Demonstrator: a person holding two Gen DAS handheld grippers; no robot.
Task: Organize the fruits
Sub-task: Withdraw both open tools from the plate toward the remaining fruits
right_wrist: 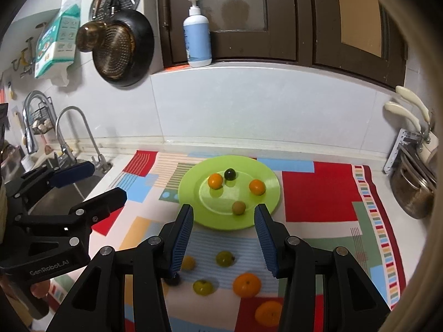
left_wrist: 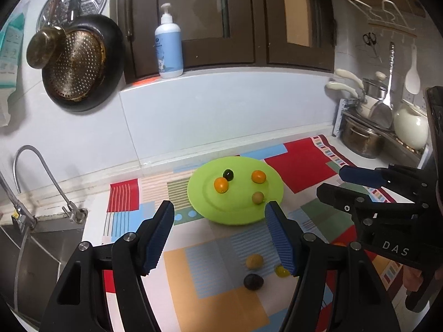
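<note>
A green plate (left_wrist: pixel 235 213) (right_wrist: pixel 193 193) lies on the patterned mat and holds two orange fruits (right_wrist: pixel 215 181), one dark fruit (right_wrist: pixel 229 174) and one pale fruit (right_wrist: pixel 238 207). On the mat in front of it lie several loose fruits: a green one (right_wrist: pixel 224 258), another green one (right_wrist: pixel 203 287), two oranges (right_wrist: pixel 247 285), a small yellow one (left_wrist: pixel 282 271) and a dark one (left_wrist: pixel 253 281). My left gripper (left_wrist: pixel 220 215) (right_wrist: pixel 106 181) hovers above the mat, open and holding nothing. My right gripper (right_wrist: pixel 224 213) (left_wrist: pixel 332 181) hangs beside it, also open, near the plate's front rim.
The sink (left_wrist: pixel 41 243) with its tap (left_wrist: pixel 27 166) is at the left. Pots on a rack (left_wrist: pixel 362 138) stand at the right. A pump bottle (left_wrist: pixel 168 47) sits on the window ledge, and a pan with a strainer (left_wrist: pixel 80 63) hangs on the wall.
</note>
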